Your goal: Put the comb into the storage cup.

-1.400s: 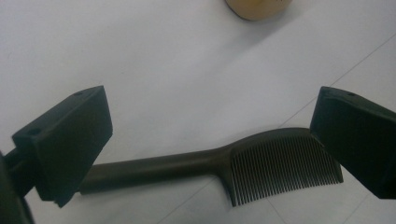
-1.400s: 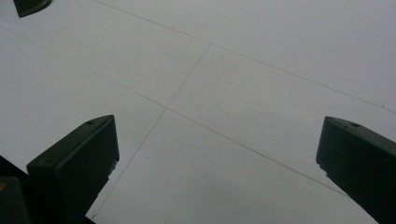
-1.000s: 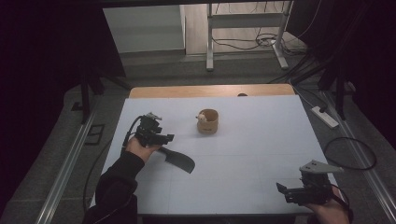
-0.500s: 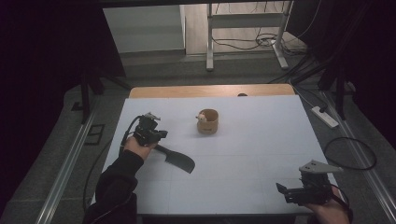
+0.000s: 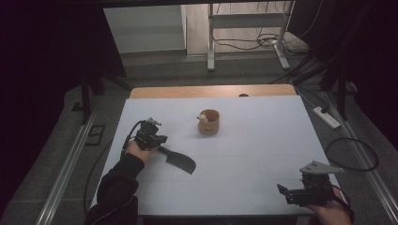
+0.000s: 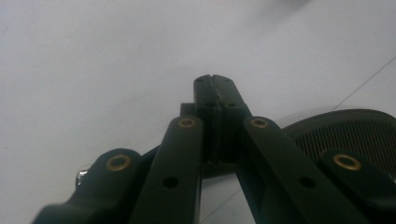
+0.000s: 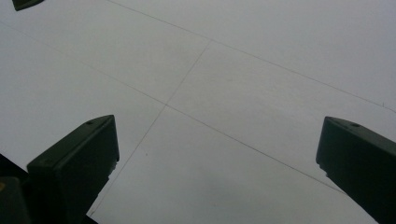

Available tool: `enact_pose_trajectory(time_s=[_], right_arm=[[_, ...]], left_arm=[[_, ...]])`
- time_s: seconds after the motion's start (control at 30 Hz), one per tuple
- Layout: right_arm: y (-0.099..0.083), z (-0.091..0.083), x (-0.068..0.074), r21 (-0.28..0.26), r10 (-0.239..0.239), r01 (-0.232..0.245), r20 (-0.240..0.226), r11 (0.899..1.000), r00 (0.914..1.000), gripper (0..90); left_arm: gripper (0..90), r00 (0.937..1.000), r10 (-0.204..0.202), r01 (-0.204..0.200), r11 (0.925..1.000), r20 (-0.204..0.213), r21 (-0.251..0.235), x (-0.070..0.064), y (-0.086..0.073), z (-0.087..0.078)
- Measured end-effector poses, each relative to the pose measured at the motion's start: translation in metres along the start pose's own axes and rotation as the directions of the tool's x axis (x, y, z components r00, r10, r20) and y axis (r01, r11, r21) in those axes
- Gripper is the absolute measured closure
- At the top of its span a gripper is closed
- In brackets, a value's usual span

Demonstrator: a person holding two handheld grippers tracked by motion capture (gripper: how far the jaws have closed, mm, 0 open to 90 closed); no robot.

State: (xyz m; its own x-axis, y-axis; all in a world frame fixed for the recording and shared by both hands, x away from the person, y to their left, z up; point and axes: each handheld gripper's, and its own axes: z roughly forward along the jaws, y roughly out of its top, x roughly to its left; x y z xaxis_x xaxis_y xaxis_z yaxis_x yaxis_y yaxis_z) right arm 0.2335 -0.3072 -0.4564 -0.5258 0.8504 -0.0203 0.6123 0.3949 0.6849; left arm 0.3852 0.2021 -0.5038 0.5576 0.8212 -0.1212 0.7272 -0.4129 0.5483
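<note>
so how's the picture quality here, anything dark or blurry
High view: dim, the surroundings nearly black, only the white table evenly lit, and the small wooden cup sharp enough. Left gripper view: the closed tongs are fairly sharp, the black spatula behind them soft. Right gripper view: the open tongs are slightly blurred, with flat grey light.

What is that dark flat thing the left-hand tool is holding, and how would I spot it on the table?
Start at the white table and find the left gripper near its left edge. From its shut jaws a black spatula runs out toward the table's middle, its broad blade low over the surface. It is dark and flat, unlike the small round wooden cup standing farther back.
</note>
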Motion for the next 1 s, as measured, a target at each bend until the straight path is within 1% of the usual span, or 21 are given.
enact_pose_trajectory(time_s=[0.23, 0.33, 0.5, 0.6, 0.67, 0.73, 0.8, 0.9, 1.0], right_arm=[[0.0, 0.0, 0.0, 0.004, -0.003, 0.003, 0.0, 1.0, 1.0, 0.0], [0.0, 0.0, 0.0, 0.004, -0.004, 0.004, 0.001, 1.0, 1.0, 0.0], [0.0, 0.0, 0.0, 0.004, -0.004, 0.004, 0.002, 1.0, 1.0, 0.0], [0.0, 0.0, 0.001, 0.004, -0.005, 0.005, 0.003, 1.0, 1.0, 0.0], [0.0, 0.0, 0.001, 0.005, -0.005, 0.005, 0.004, 1.0, 1.0, 0.0], [0.0, 0.0, 0.001, 0.005, -0.005, 0.005, 0.004, 1.0, 1.0, 0.0], [0.0, 0.0, 0.001, 0.005, -0.006, 0.006, 0.004, 1.0, 1.0, 0.0], [0.0, 0.0, 0.001, 0.005, -0.005, 0.005, 0.004, 1.0, 1.0, 0.0], [0.0, 0.0, 0.001, 0.004, -0.006, 0.006, 0.005, 1.0, 1.0, 0.0]], left_arm=[[88.7, 0.9996, -0.012, 0.012, 0.9994, -0.024, 0.032, 0.005, -0.001, 0.007], [88.7, 0.9989, -0.029, 0.031, 0.9986, -0.036, 0.043, 0.011, -0.005, 0.008], [88.7, 0.9964, -0.063, 0.065, 0.9969, -0.057, 0.044, 0.024, -0.013, 0.004], [88.7, 0.9957, -0.075, 0.078, 0.9959, -0.054, 0.045, 0.027, -0.018, 0.0], [88.7, 0.9954, -0.086, 0.088, 0.9951, -0.042, 0.046, 0.029, -0.021, -0.002], [88.7, 0.9953, -0.09, 0.091, 0.9946, -0.036, 0.049, 0.029, -0.024, -0.003], [88.7, 0.9954, -0.093, 0.094, 0.9941, -0.022, 0.053, 0.03, -0.026, -0.005], [88.7, 0.9954, -0.095, 0.096, 0.9936, -0.009, 0.06, 0.029, -0.03, -0.007], [88.7, 0.9962, -0.086, 0.087, 0.9935, -0.007, 0.074, 0.028, -0.034, -0.009]])
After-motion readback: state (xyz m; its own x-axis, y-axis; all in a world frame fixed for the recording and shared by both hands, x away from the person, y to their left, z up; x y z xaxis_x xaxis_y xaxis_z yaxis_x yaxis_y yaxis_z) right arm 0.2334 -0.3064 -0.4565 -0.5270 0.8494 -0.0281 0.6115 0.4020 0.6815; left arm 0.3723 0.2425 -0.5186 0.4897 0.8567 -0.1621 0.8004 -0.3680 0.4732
